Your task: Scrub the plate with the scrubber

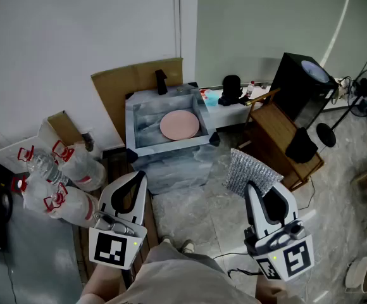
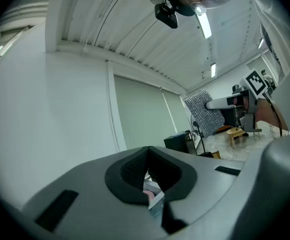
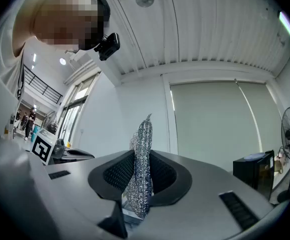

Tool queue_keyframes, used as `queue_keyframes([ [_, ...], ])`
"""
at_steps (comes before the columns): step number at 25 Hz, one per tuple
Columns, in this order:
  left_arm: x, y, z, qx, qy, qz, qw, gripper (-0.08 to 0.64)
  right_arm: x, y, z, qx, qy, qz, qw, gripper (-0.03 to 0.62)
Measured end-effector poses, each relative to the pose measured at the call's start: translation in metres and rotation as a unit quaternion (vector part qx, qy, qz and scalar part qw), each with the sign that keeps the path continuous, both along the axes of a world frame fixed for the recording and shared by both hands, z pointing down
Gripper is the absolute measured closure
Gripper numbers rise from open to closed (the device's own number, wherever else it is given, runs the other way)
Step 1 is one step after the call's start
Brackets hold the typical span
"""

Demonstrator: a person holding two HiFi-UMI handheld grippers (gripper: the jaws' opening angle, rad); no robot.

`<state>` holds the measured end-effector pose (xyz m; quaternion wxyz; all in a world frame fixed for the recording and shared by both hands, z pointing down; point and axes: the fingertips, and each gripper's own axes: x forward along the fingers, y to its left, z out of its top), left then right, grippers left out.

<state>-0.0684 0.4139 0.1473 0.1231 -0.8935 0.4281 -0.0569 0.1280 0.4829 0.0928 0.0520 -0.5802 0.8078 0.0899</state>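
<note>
- The left gripper is at the near left. Its jaws are pressed together and nothing is between them.
- The right gripper is at the near right. It clamps the silver mesh scrubber, which sticks out past the jaws.
- Clear plastic bottles with red handles lie left of the left gripper.
- Farther, in the middle, the pink plate lies flat inside a grey basin, well apart from both grippers.

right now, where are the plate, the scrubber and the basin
plate (image 1: 179, 125), head view, centre of its pink face
scrubber (image 1: 250, 170), head view, middle of the silver mesh
basin (image 1: 145, 125), head view, bare inside left of the plate
</note>
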Motion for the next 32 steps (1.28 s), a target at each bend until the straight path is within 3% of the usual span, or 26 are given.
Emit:
queue_keyframes([
  [23, 0.008, -0.028, 0.012, -0.018, 0.001, 0.003, 0.9998, 0.543, 0.004, -0.034, 0.023, -0.024, -0.013, -0.014, 1.000, 0.485],
  [32, 0.014, -0.071, 0.020, -0.022, 0.011, 0.004, 0.9997, 0.543, 0.004, -0.079, 0.036, -0.041, 0.000, -0.017, 0.999, 0.485],
])
